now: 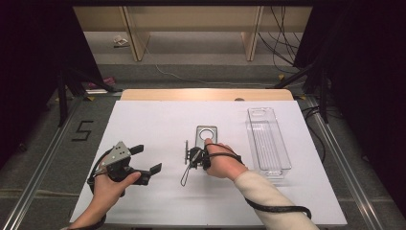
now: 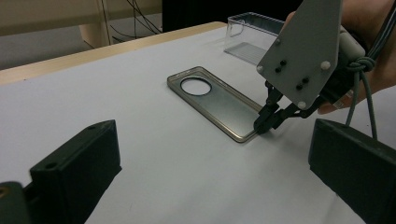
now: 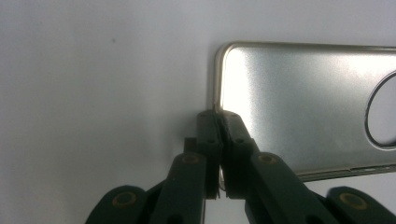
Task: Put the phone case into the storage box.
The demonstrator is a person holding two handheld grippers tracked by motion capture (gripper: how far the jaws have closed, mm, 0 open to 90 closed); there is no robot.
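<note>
Item: phone case [image 1: 206, 136], silver, flat on the white counter [image 1: 158, 120], round camera hole at the far end.
Long axis: running away from the person, near short edge toward the right gripper [image 1: 187, 158].
Right gripper: clenched on the near short edge of the phone case at a corner; in the right gripper view the tips [image 3: 218, 122] meet on the rim with no gap between them; in the left gripper view the same tips [image 2: 264, 122] pinch the case's near corner.
Left gripper: released, jaws wide apart and nothing between them [image 1: 143, 162]; resting well to the left of the phone case.
Nearer hand: right hand [image 1: 222, 162], already at the case; left hand [image 1: 109, 188] apart from it.
Neighbour: clear tray [image 1: 268, 139], lying parallel to the phone case on its right, near but not touching.
Key relation: phone case extends straight ahead of the right gripper, so any lift would pivot from the near edge.
Hard to make out: how deep the rim sits between the tips; whether the near edge has left the counter; the case's underside.
</note>
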